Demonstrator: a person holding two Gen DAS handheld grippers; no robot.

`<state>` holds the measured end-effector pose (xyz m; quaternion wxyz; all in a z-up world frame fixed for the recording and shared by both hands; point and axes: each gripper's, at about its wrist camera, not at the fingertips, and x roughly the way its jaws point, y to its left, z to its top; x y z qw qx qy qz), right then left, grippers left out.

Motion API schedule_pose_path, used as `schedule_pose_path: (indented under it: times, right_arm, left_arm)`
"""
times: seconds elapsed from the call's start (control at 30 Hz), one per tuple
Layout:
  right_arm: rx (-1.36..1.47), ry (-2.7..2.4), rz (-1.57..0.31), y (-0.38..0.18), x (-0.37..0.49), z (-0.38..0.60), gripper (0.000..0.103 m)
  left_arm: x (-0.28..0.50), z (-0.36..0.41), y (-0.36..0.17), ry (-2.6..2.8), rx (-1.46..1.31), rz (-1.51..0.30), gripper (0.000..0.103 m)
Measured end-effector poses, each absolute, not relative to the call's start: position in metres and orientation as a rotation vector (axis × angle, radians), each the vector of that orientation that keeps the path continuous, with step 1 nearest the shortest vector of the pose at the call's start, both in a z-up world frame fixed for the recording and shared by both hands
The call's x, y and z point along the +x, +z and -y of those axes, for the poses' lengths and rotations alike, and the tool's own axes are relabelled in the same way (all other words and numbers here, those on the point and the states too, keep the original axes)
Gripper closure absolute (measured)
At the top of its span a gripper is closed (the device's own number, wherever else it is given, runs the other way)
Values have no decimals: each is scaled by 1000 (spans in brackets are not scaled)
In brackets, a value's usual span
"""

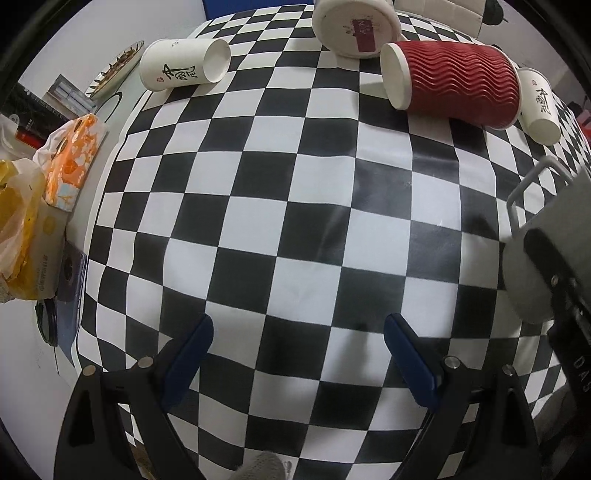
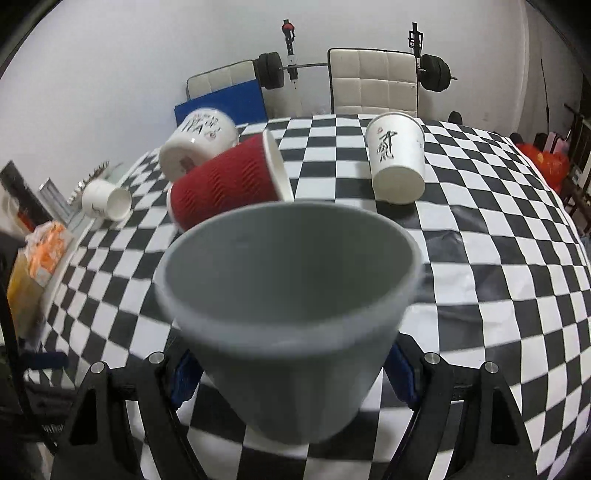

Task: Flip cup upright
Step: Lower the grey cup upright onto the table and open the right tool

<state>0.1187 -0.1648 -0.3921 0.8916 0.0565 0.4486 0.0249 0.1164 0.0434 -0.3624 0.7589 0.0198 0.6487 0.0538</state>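
Observation:
My right gripper [image 2: 291, 373] is shut on a grey mug [image 2: 288, 314], held above the checkered cloth with its mouth up and tilted toward the far side. The same mug [image 1: 532, 266] shows at the right edge of the left wrist view, handle toward the far side, gripped by the right tool. My left gripper [image 1: 299, 354] is open and empty, low over the cloth's near part. A red ribbed paper cup [image 1: 454, 83] [image 2: 225, 186] lies on its side at the far part of the cloth.
White paper cups lie on their sides: one far left [image 1: 183, 62] [image 2: 105, 201], one far right [image 1: 541, 107] [image 2: 397, 158]. A white bowl-shaped cup [image 1: 356, 27] [image 2: 197, 142] lies behind the red one. Snack bags [image 1: 70, 158] and a plate [image 1: 114, 68] sit left of the checkered cloth [image 1: 295, 221].

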Motion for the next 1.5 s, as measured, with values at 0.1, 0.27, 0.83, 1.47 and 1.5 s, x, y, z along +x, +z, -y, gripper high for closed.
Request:
schedule_pose_path:
  times: [0.1, 0.27, 0.83, 1.47, 1.5]
  right_arm:
    - [112, 45, -974, -394, 112, 164, 19]
    - [90, 26, -1002, -389, 97, 161, 11]
    - [64, -169, -1042, -320, 21, 189, 10]
    - [73, -181, -938, -132, -102, 221, 10]
    - [75, -177, -930, -123, -110, 221, 10]
  left_arm:
    - [108, -46, -362, 109, 38, -1407, 9]
    - [101, -51, -353, 93, 49, -1373, 9]
    - [48, -19, -266, 83, 77, -1164, 2]
    - [-57, 25, -115, 19, 52, -983, 2]
    - [-64, 26, -107, 13, 54, -976, 2]
